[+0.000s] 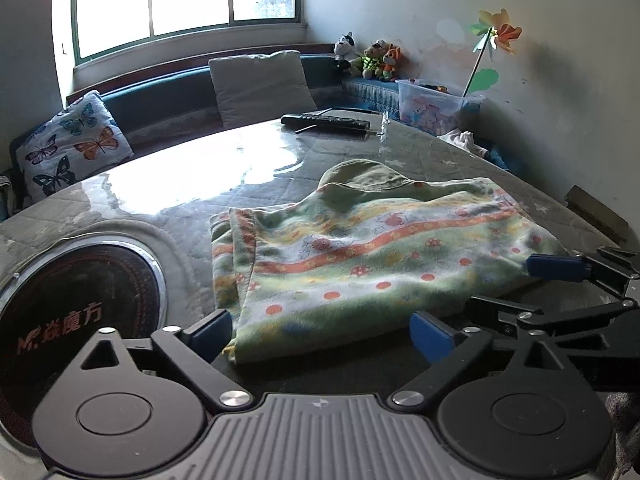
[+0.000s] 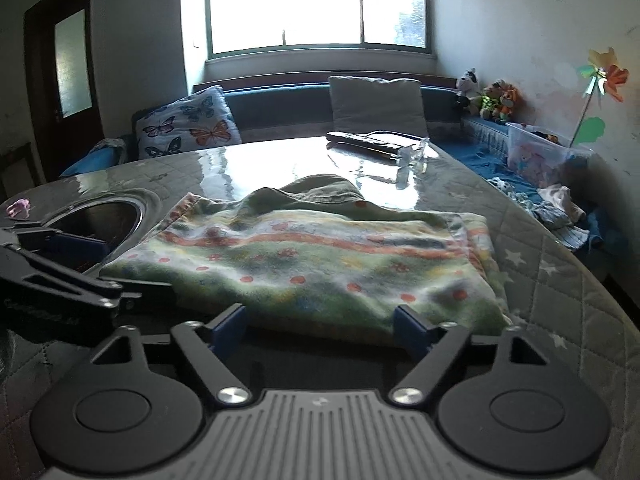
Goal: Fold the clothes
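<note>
Blue pads (image 1: 212, 334) of the left gripper (image 1: 320, 336) stand wide apart at the bottom of its view, with nothing pinched between them. A near corner of the garment (image 1: 360, 256) lies between and just beyond them, and whether the left pad touches the cloth I cannot tell. The right gripper (image 2: 324, 330) is likewise spread open, its pads at the garment's near edge, gripping nothing. Each gripper shows in the other's view: the right one at the far right of the left view (image 1: 560, 268), the left one at the far left of the right view (image 2: 80, 248), so the two sit side by side along the same near edge.

The garment is a soft green piece with orange stripes, red dots and small mushroom prints, folded into a rough rectangle and lying flat on the table (image 1: 180, 184). A plain green part bunches up at its far side. The table wears a grey quilted cover under a glossy clear sheet that throws back the window (image 2: 316, 4) light.

Left of the garment a round dark hob (image 1: 80, 304) is sunk into the table. At the table's far end lies a black remote (image 1: 324, 120). Beyond it runs a blue bench with a butterfly cushion (image 1: 72, 144), a grey cushion (image 1: 260, 84), soft toys (image 1: 372, 60) and a pinwheel (image 1: 496, 32).
</note>
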`<action>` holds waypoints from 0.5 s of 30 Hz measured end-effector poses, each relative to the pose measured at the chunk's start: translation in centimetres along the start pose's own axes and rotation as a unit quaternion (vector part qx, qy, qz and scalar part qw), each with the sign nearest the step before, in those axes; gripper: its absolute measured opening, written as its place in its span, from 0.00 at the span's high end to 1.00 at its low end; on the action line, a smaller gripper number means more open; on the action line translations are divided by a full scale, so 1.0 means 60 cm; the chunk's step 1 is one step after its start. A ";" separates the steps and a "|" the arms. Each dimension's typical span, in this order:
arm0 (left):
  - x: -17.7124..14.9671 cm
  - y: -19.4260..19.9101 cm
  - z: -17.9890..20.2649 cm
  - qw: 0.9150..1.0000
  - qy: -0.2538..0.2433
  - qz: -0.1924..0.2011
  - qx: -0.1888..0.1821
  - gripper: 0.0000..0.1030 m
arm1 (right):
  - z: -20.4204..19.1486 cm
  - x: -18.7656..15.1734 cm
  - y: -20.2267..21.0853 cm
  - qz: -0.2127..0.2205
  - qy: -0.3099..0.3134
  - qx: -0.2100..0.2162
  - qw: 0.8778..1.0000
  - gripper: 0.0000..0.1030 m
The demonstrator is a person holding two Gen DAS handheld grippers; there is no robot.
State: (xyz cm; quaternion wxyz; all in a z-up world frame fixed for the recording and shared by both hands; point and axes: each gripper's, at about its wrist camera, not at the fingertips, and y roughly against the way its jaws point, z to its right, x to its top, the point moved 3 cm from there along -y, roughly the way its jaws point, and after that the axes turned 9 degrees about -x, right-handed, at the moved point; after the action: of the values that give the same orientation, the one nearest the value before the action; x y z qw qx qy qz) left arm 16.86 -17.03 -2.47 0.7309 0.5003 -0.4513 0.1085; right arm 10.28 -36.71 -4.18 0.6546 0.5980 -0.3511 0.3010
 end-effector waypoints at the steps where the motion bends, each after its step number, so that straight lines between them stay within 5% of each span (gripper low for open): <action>1: -0.002 0.003 0.000 1.000 0.000 0.000 0.001 0.02 | 0.001 -0.001 0.002 -0.001 -0.004 -0.003 1.000 0.13; 7: -0.013 0.019 -0.002 1.000 0.004 0.001 0.005 0.00 | 0.003 -0.007 0.012 -0.002 -0.018 -0.018 1.000 0.00; 15: -0.033 0.035 -0.007 1.000 0.009 -0.005 0.018 0.00 | -0.007 -0.017 0.024 -0.007 -0.020 -0.022 1.000 0.00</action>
State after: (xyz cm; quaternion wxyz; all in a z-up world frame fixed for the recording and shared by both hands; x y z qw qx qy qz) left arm 14.69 -15.10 -2.69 0.7267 0.5142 -0.4401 0.1178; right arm 8.53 -36.11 -4.22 0.6626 0.5920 -0.3663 0.2761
